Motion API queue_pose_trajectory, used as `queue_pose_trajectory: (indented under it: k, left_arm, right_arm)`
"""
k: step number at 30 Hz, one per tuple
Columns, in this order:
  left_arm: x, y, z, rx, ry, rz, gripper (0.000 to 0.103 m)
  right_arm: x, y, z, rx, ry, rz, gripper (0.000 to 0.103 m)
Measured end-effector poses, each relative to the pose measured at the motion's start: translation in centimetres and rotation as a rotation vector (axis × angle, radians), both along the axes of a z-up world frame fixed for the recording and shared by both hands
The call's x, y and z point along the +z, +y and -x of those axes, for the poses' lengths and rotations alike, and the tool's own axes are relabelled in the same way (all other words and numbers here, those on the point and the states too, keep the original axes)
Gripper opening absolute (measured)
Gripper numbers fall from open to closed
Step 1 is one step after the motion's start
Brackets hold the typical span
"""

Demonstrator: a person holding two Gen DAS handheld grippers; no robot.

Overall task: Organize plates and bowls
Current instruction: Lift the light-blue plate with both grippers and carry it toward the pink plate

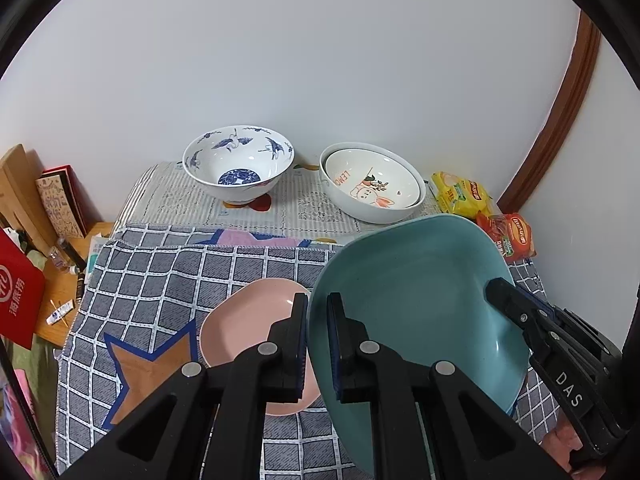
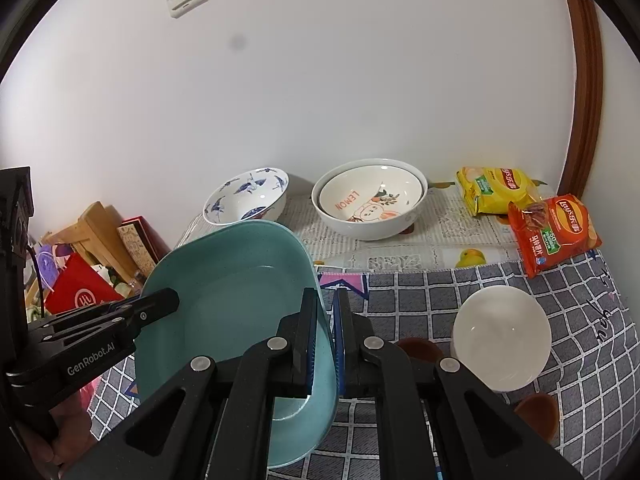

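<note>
A teal plate (image 1: 408, 280) (image 2: 240, 272) hangs tilted above the checked cloth, held from both sides. My left gripper (image 1: 317, 304) is shut on its left rim, and its tip (image 2: 172, 298) also shows in the right wrist view. My right gripper (image 2: 326, 300) is shut on the opposite rim, with its tip (image 1: 494, 286) showing in the left wrist view. Under the teal plate a pink plate (image 1: 248, 320) lies on the cloth. At the back stand a blue-and-white crane bowl (image 1: 238, 164) (image 2: 248, 196) and a white bowl (image 1: 372, 200) (image 2: 370, 220) with a "LEMON" dish nested in it.
A small white bowl (image 2: 502, 336) sits on the cloth at the right, with brown dishes (image 2: 536, 412) near it. Yellow (image 2: 496, 190) and orange (image 2: 554, 232) chip packets lie at the back right. Books and a red bag (image 1: 16, 292) crowd the left. The wall is close behind.
</note>
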State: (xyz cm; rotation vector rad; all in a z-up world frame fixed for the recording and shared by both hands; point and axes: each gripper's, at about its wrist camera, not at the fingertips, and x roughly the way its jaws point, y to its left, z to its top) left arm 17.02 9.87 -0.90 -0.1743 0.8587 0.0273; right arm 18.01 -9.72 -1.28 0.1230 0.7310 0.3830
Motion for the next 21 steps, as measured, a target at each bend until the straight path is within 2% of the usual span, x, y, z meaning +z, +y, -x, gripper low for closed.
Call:
queue_pose_trajectory:
  k: [21]
  left_arm:
    - [-1.1, 3.4, 0.6, 0.060, 0.014, 0.010, 0.010]
  right_arm:
    - [-0.8, 3.5, -0.3, 0.055, 0.006, 0.009, 0.008]
